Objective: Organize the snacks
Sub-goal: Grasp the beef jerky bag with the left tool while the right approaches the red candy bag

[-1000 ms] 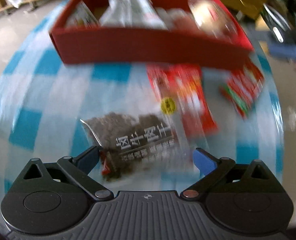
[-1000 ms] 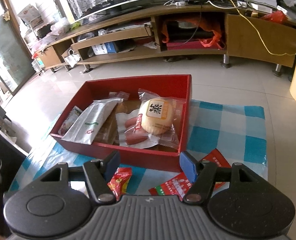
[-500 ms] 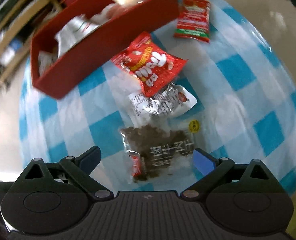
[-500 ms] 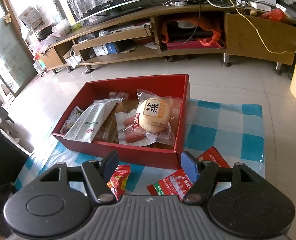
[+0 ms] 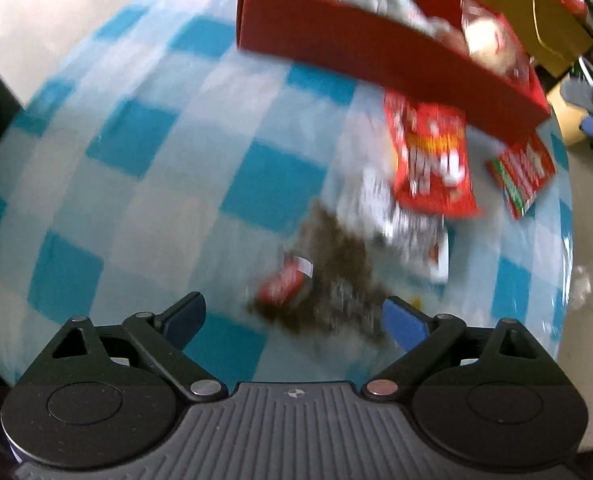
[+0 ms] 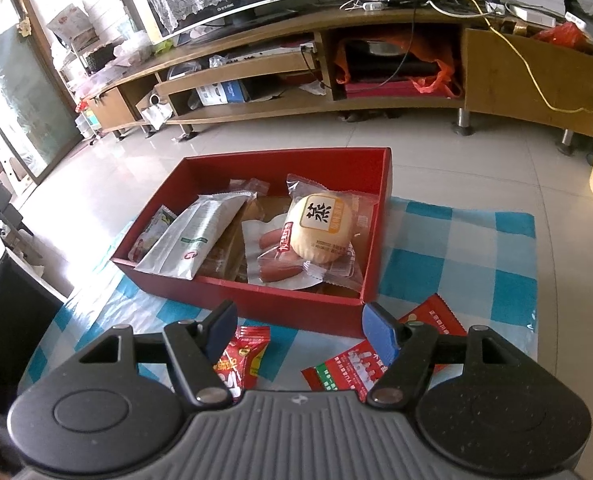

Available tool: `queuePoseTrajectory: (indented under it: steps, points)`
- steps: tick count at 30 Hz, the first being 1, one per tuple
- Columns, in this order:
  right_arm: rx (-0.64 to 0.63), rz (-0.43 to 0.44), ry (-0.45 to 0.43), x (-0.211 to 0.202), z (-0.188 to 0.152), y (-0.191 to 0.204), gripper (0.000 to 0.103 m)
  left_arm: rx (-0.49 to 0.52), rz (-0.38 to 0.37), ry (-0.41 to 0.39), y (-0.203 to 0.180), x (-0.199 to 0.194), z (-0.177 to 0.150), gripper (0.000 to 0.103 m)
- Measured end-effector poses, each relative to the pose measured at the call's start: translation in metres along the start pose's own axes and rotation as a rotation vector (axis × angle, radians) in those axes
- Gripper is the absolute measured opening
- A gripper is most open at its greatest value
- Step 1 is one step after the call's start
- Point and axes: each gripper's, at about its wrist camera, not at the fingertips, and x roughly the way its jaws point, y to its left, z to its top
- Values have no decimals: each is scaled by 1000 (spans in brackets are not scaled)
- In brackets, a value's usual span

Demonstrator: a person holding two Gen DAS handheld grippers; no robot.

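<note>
the left tongs [image 5: 294,316] hang open and empty, the dark clear-plastic snack packet [image 5: 336,280] just ahead between their tips. its long axis runs toward the red cardboard box [image 5: 376,52]. the right tongs [image 6: 298,326], half open and empty, sit nearer that box.

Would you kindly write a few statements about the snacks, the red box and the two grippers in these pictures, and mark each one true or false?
1. The red box already holds a round bun in a clear wrapper. True.
2. The right gripper is clamped on a packet. False: its jaws stand apart with nothing between them.
3. A red snack packet lies on the checked cloth outside the box. True.
4. The left gripper holds the dark packet. False: its jaws are open and the packet lies on the cloth.
5. The cloth is red and white. False: blue and white.
</note>
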Motion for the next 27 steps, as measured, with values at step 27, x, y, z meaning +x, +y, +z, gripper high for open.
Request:
queuePoseTrajectory:
  steps: [27]
  points:
    - [17,-8,-6,-6,0,-8,71,573,-136,63,-76,23,25,100]
